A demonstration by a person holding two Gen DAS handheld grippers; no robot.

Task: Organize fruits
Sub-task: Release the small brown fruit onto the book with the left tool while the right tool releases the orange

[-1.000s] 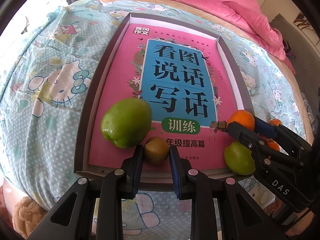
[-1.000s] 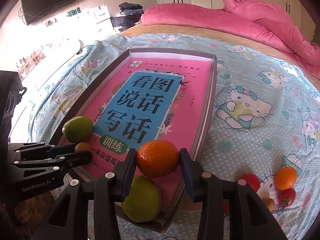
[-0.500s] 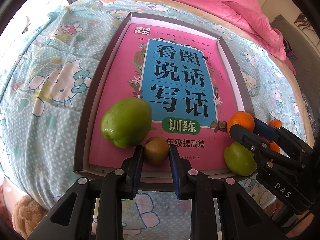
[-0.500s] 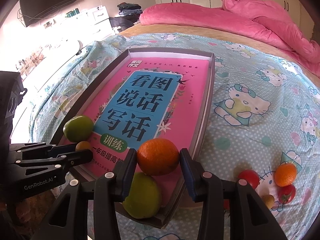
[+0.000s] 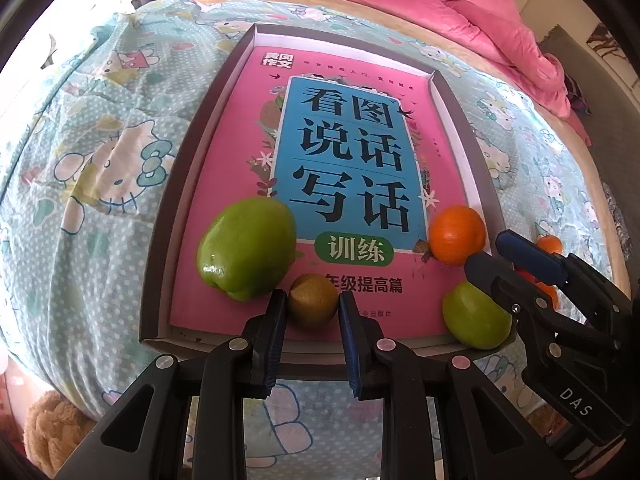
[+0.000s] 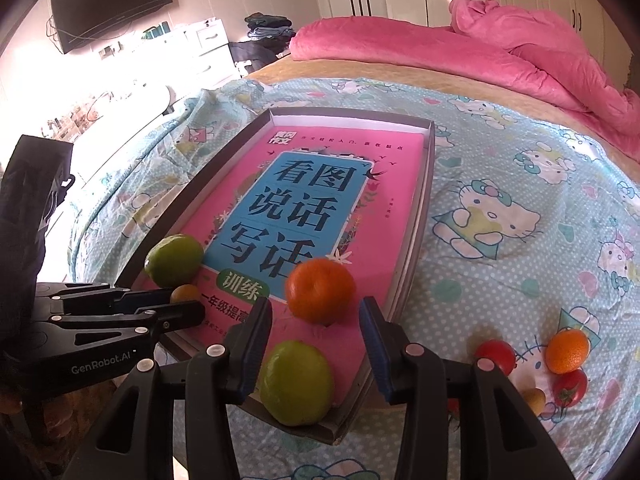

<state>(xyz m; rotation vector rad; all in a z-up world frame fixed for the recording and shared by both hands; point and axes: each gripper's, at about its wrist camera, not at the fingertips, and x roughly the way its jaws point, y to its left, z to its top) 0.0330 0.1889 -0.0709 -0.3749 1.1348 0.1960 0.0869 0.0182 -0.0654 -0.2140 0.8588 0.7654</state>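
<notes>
Green first: a large green fruit (image 5: pixel 248 249) lies at the tray's (image 5: pixel 160 248) near-left corner, on the pink book (image 5: pixel 240 128). Beside it the left gripper (image 5: pixel 313 312) pinches a kiwi (image 5: pixel 313 306) resting on the book; release seems next. Further right, the right gripper (image 6: pixel 316 320) stands spread, the orange (image 6: pixel 321 290) apparently just set down, a smaller green fruit (image 6: pixel 297 382) below. Loose tomatoes (image 6: pixel 495 356) probably come next.

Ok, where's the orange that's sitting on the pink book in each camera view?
Left wrist view: the orange sits at right of centre, just ahead of the right gripper.
Right wrist view: it sits low at centre, beyond the right gripper's open jaws.
Shared landmark: the pink book in the tray.
</notes>
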